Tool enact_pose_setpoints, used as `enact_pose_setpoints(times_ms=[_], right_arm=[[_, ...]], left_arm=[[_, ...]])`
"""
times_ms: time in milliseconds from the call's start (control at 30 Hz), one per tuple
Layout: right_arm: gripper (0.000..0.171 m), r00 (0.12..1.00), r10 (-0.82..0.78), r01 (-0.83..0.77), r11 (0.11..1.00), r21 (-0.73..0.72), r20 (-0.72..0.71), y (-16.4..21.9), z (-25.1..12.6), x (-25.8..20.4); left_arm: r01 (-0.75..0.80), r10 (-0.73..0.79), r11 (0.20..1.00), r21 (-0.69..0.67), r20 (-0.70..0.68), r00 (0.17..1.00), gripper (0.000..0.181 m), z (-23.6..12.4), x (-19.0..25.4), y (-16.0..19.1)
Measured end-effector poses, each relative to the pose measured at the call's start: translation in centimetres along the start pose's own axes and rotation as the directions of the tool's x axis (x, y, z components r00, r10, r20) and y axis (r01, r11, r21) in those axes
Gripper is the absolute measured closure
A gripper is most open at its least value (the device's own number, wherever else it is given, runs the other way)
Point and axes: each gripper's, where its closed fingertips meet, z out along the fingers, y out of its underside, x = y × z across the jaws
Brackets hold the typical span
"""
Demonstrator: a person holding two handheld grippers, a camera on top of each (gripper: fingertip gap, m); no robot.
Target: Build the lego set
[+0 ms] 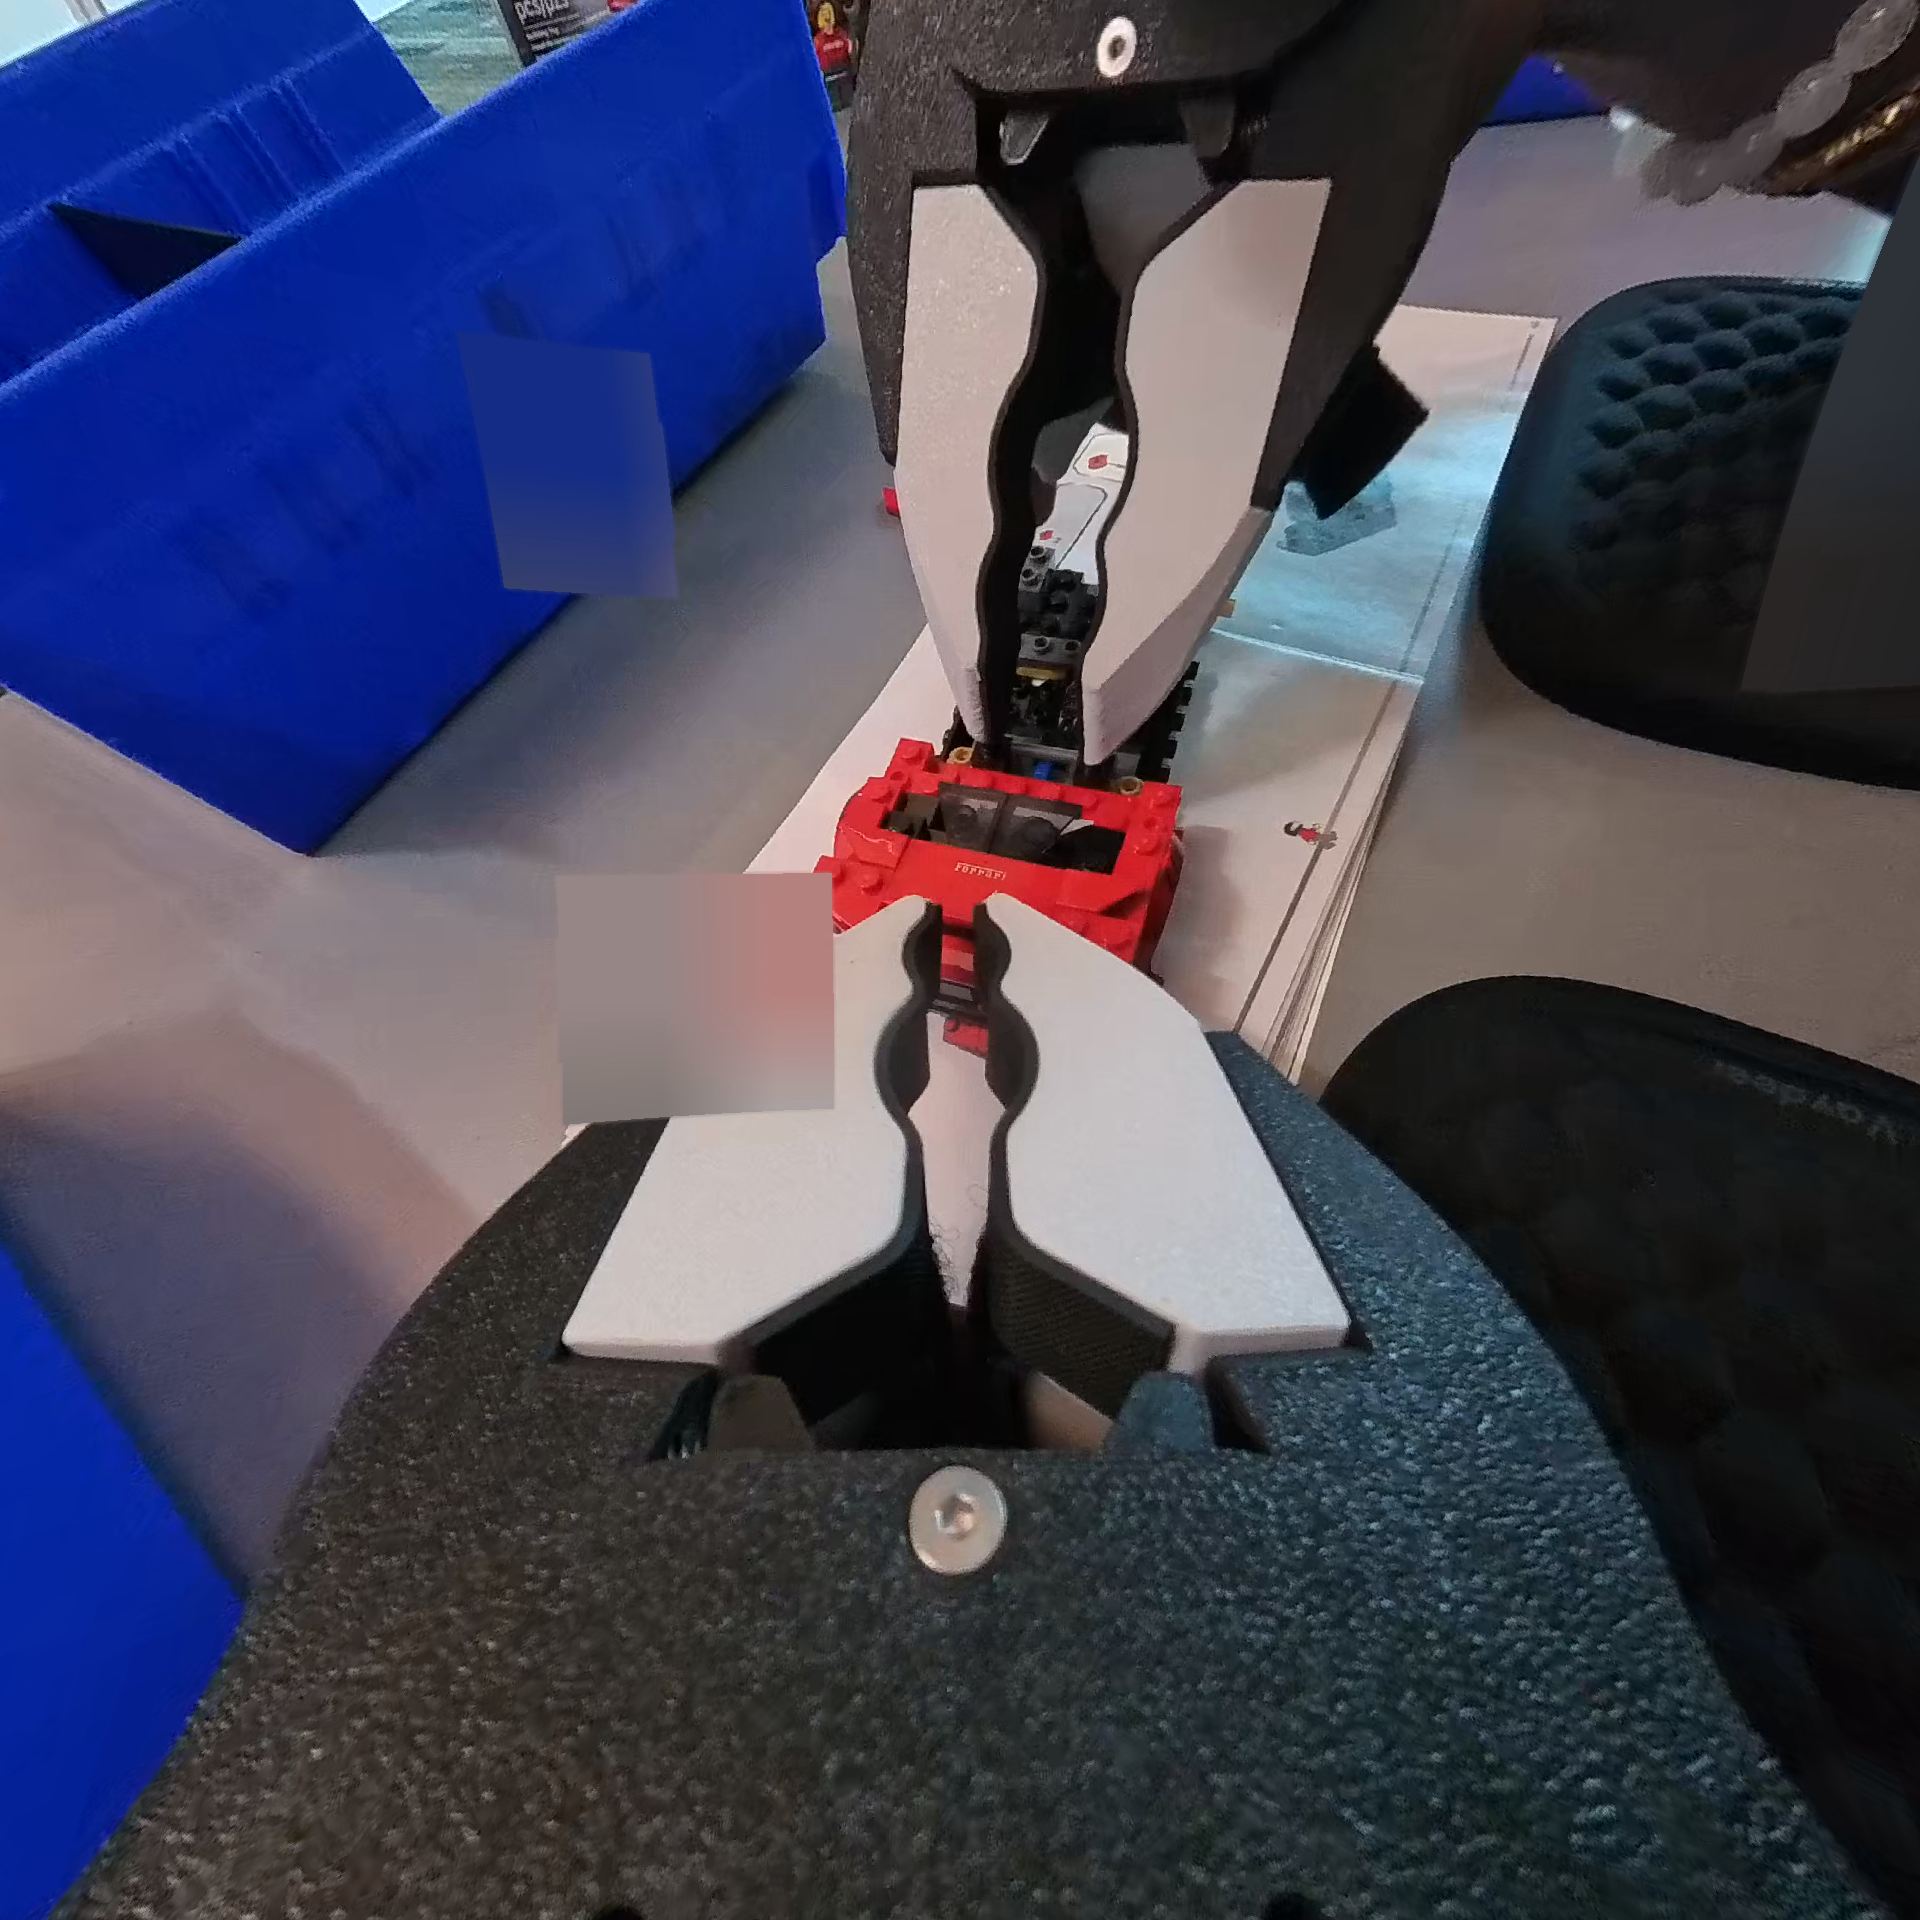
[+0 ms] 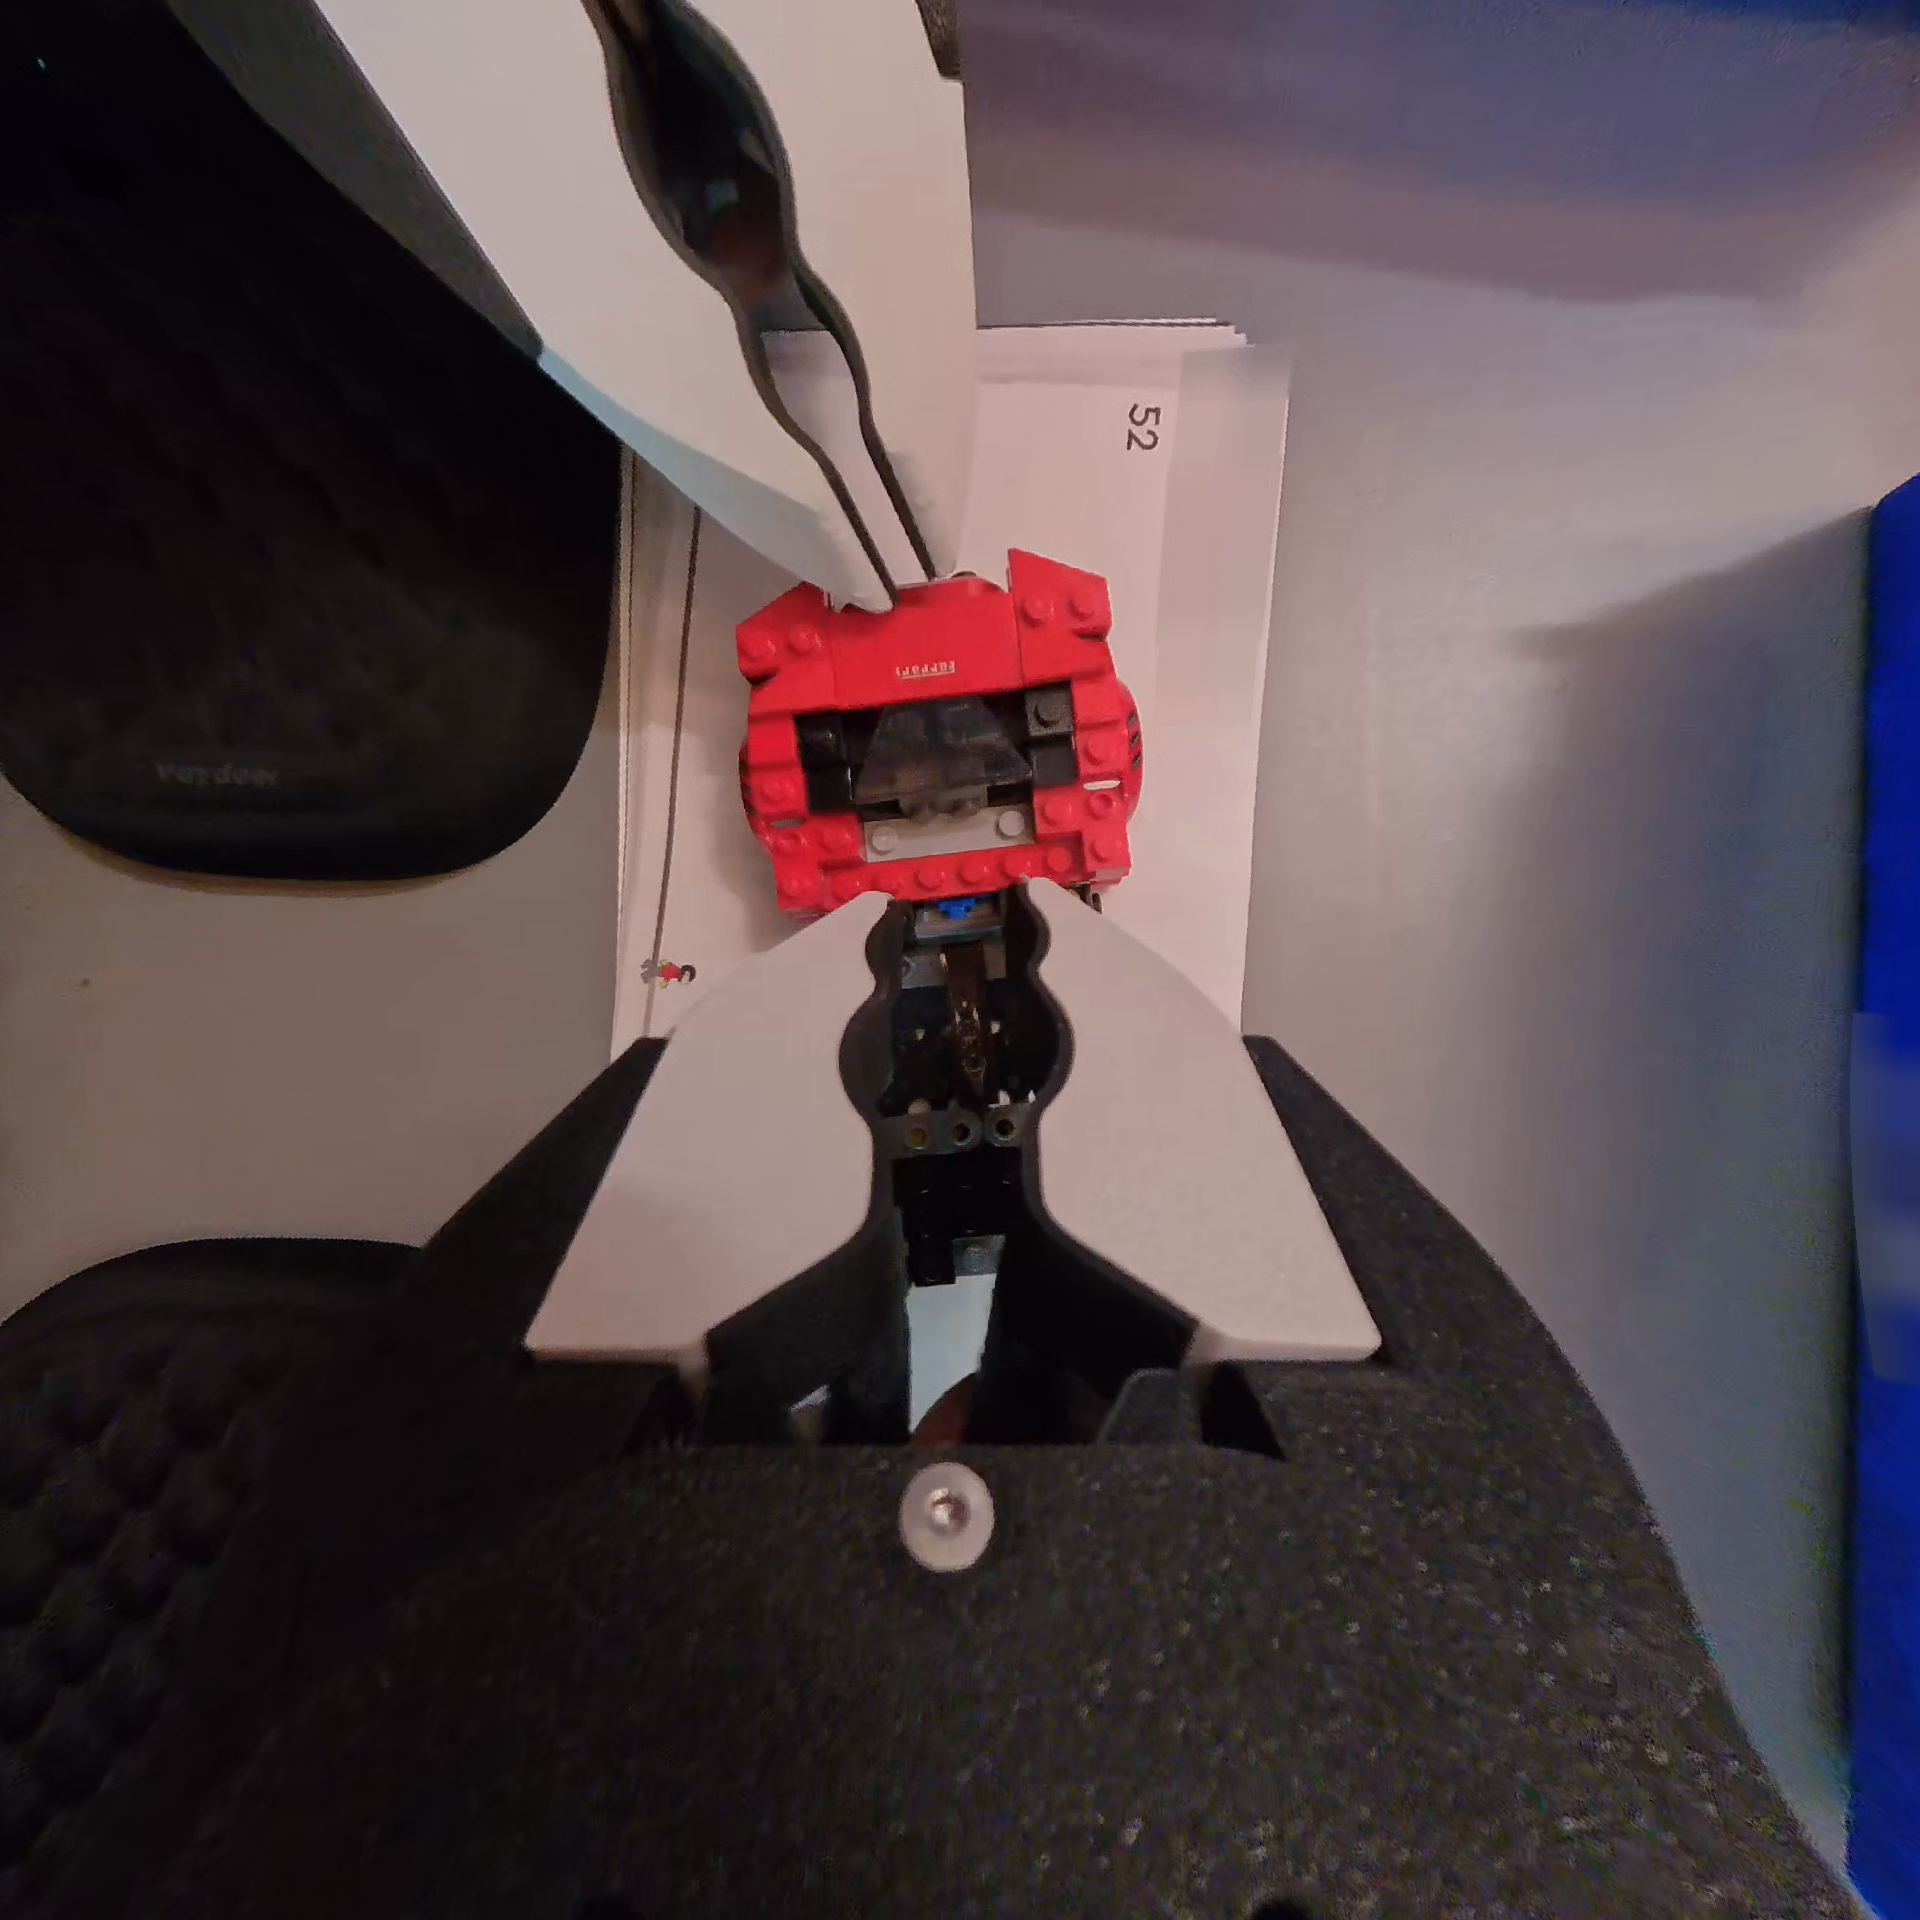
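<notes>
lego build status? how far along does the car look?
Done: the red rear body section is assembled, with dark pieces inside. In hand: the right claw is shut on the black chassis, and the left claw pinches the red end, over the instruction booklet. Left: the chassis shows bare studs, no bodywork or wheels visible.

Lego car (image 1: 1003, 862): on booklet (image 1: 1340, 727), centre of desk (image 1: 644, 727)
Bins (image 1: 416, 416): at 10 o'clock from car
Pads (image 1: 1683, 520): at 2 and 4 o'clock
</notes>
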Motion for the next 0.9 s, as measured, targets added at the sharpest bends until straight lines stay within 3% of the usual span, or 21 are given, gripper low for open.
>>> enact_pose_setpoints(times_ms=[167,233,433,500,600,733,900], right_arm=[[0.153,1.000,-0.002,0.002,0.999,-0.036,-0.009,0.1,0.0,0.0],[0.170,0.999,0.006,-0.004,0.999,-0.042,0.054,0.0,0.4,-1.1],[0.148,0.998,-0.022,0.021,1.000,0.017,0.053,-0.6,0.2,-0.7],[0.148,0.994,0.008,-0.014,0.998,0.060,0.105,-0.8,-0.6,-1.0],[0.154,0.999,0.024,-0.026,0.997,0.078,0.027,-0.3,-1.2,0.5],[0.144,0.998,0.033,-0.036,0.997,0.067,0.047,0.1,-0.5,0.1],[0.146,0.999,0.021,-0.024,0.998,0.054,0.050,0.0,-0.2,-0.1]], left_arm=[[-0.001,0.001,1.000,0.000,0.000,1.000,0.177,0.1,0.0,0.0],[-0.001,0.001,1.000,0.000,-0.001,1.000,0.177,0.1,0.0,0.0],[0.004,-0.004,1.000,-0.003,0.004,1.000,0.178,0.1,0.0,0.0],[0.004,-0.004,1.000,-0.002,0.003,1.000,0.178,0.1,0.0,0.0],[0.003,-0.003,1.000,0.000,0.002,1.000,0.178,0.1,0.0,0.0],[0.004,-0.004,1.000,0.000,0.005,1.000,0.177,0.1,0.0,-0.1],[0.006,-0.006,1.000,-0.001,0.006,1.000,0.177,0.1,-0.1,0.0]])
